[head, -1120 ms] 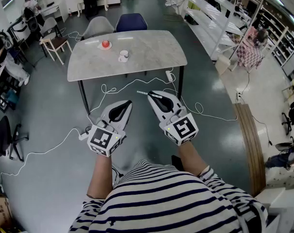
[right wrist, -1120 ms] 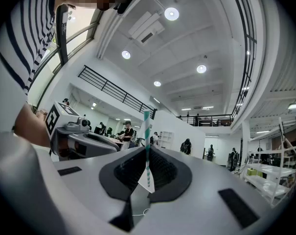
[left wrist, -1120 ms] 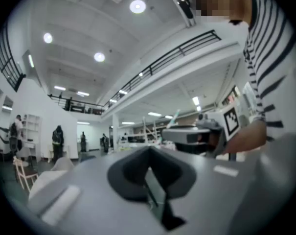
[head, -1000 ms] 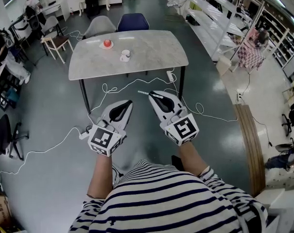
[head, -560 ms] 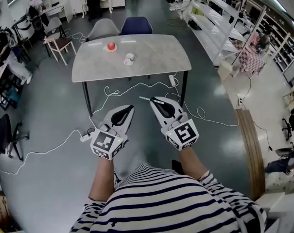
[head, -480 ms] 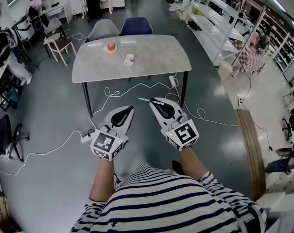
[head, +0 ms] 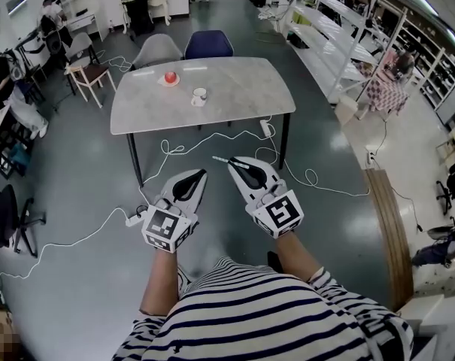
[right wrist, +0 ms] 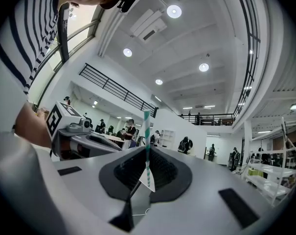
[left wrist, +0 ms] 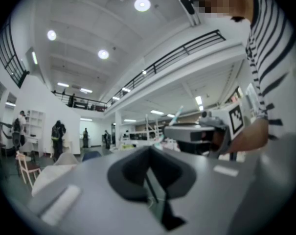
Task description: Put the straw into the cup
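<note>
A white cup stands on the grey marble-topped table, well ahead of me across the floor. My right gripper is shut on a green-and-white striped straw, which sticks out to the left of its tips. In the right gripper view the straw stands upright between the jaws of the right gripper. My left gripper is beside it, shut, with nothing in it. The left gripper shows only a thin slit. Both point level toward the table, well short of it.
A red object on a small plate sits at the table's far left. Two chairs stand behind the table. White cables and a power strip lie on the floor between me and the table. Shelving lines the right side.
Both grippers have sunk a little and sit slightly lower in the head view. The straw has stayed in the right jaws throughout. The left gripper has stayed shut.
</note>
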Demonstrator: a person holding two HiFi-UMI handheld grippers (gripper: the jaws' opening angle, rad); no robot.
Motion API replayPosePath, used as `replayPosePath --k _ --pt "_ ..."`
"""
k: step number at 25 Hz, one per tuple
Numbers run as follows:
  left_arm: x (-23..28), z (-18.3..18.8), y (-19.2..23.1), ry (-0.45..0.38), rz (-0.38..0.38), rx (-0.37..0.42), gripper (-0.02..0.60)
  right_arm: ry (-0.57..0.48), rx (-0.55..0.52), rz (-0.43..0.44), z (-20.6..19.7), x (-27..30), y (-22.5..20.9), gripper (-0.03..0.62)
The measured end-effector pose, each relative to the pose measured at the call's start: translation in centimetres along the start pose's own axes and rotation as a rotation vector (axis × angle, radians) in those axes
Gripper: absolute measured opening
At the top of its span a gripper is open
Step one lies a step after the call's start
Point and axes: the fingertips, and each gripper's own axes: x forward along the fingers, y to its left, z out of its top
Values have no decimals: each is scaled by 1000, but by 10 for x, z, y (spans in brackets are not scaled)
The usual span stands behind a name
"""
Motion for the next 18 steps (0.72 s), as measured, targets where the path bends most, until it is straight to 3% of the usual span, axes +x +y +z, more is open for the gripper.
replayPosePath --k 10,18 --pt "-4 -4 2 -6 -3 -22 6 15 12 -3 -4 0 5 25" --pt "21 -16 6 12 -34 -40 6 38 25 -13 -19 7 -16 25"
